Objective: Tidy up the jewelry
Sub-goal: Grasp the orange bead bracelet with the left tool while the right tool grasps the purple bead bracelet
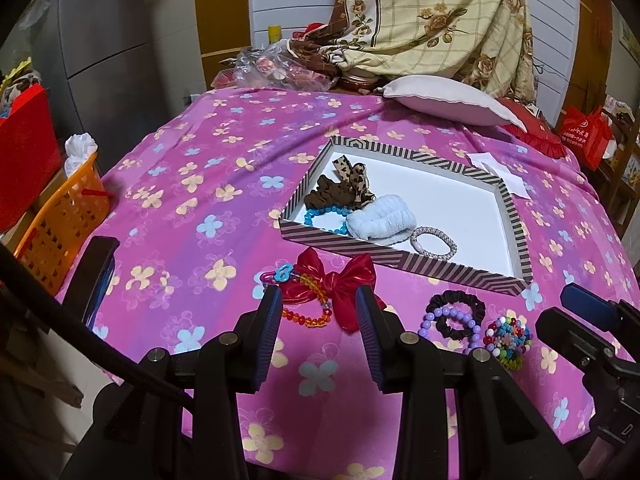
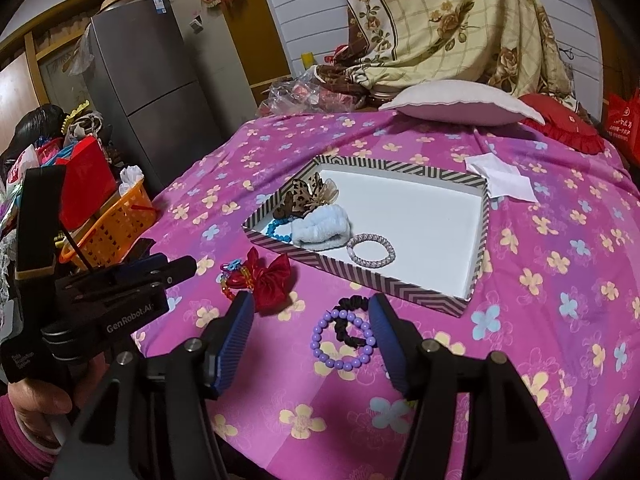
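Note:
A striped tray (image 1: 344, 246) (image 2: 360, 280) on the pink flowered cloth holds a leopard bow (image 1: 350, 174), a brown scrunchie, a blue bead bracelet (image 1: 320, 214), a white fluffy scrunchie (image 1: 380, 222) and a silver bracelet (image 1: 434, 242). In front of it lie a red bow (image 1: 340, 280) (image 2: 272, 276) over an orange bead bracelet (image 1: 310, 322). My left gripper (image 1: 319, 304) stands open with the bow between its tips. My right gripper (image 2: 312, 312) is open around a purple bead bracelet (image 2: 342, 342) and a black scrunchie (image 2: 352, 320). A multicoloured bead piece (image 1: 508, 340) lies beside them.
An orange basket (image 1: 60, 220) and a red bag stand off the cloth's left edge. A pink pillow (image 1: 448, 96) and a white paper (image 1: 500, 172) lie behind the tray. A flowered blanket hangs at the back, and a grey fridge (image 2: 152, 80) stands left.

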